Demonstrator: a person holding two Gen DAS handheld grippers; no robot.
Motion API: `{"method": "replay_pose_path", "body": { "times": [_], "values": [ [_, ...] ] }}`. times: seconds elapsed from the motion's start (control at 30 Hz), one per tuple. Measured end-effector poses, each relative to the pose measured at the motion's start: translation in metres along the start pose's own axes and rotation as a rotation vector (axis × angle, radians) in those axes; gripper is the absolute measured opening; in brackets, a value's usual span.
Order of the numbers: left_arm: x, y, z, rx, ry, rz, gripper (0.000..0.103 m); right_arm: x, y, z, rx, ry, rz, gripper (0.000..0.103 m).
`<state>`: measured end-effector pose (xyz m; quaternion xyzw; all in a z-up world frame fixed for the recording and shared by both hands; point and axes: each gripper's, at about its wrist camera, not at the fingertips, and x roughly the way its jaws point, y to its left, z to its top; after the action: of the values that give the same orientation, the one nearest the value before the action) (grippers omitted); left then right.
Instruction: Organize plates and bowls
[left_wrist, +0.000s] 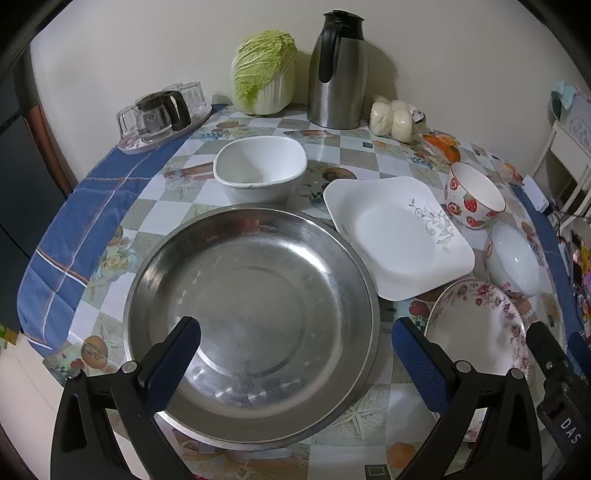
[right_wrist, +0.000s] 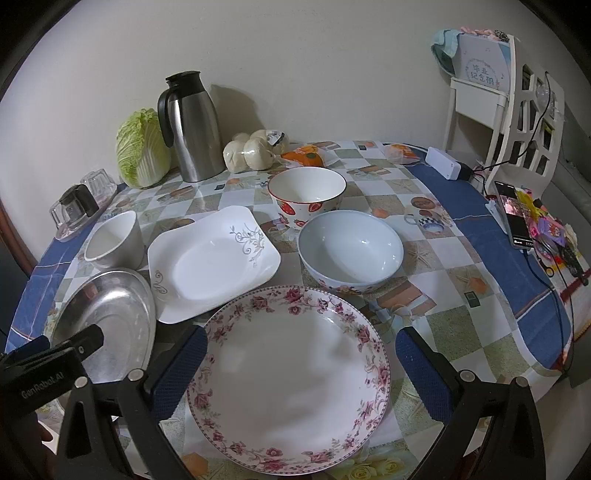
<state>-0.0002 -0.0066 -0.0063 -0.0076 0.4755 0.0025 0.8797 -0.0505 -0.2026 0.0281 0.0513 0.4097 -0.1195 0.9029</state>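
Both wrist views look steeply down, close, sharing the square plate (left_wrist: 399, 236).

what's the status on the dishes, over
Left hand-held gripper open over steel basin; right hand-held gripper open over floral plate. Nothing held. Nothing stacked yet. Way clear.

Steel dish (right_wrist: 110, 317) partly hidden behind the left tongs (right_wrist: 66, 347)

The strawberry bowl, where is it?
In the right wrist view the strawberry bowl stands upright toward the back of the table, just behind the plain white round bowl and right of the square white plate.
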Motion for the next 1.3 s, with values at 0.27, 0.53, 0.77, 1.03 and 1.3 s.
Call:
{"method": "replay_pose_path", "body": {
  "times": [0.27,0.53,0.77,1.03,1.3],
  "values": [
    [-0.001,-0.008,-0.001,0.047,0.003,0.037,0.103,0.0,0.001,0.001,-0.002,0.0,0.01,0.103],
    [0.001,-0.007,-0.002,0.042,0.014,0.049,0.103,0.001,0.004,0.0,-0.019,0.01,0.014,0.103],
    [0.001,-0.009,-0.002,0.053,0.011,0.047,0.103,0.002,-0.002,0.001,0.014,0.011,0.013,0.103],
    [0.0,-0.008,-0.002,0.042,0.01,0.043,0.103,0.001,-0.004,0.001,0.021,0.006,0.023,0.103],
    [0.0,-0.005,-0.001,0.027,0.004,0.038,0.103,0.003,-0.005,0.001,0.035,0.017,0.05,0.103]
  ]
}}
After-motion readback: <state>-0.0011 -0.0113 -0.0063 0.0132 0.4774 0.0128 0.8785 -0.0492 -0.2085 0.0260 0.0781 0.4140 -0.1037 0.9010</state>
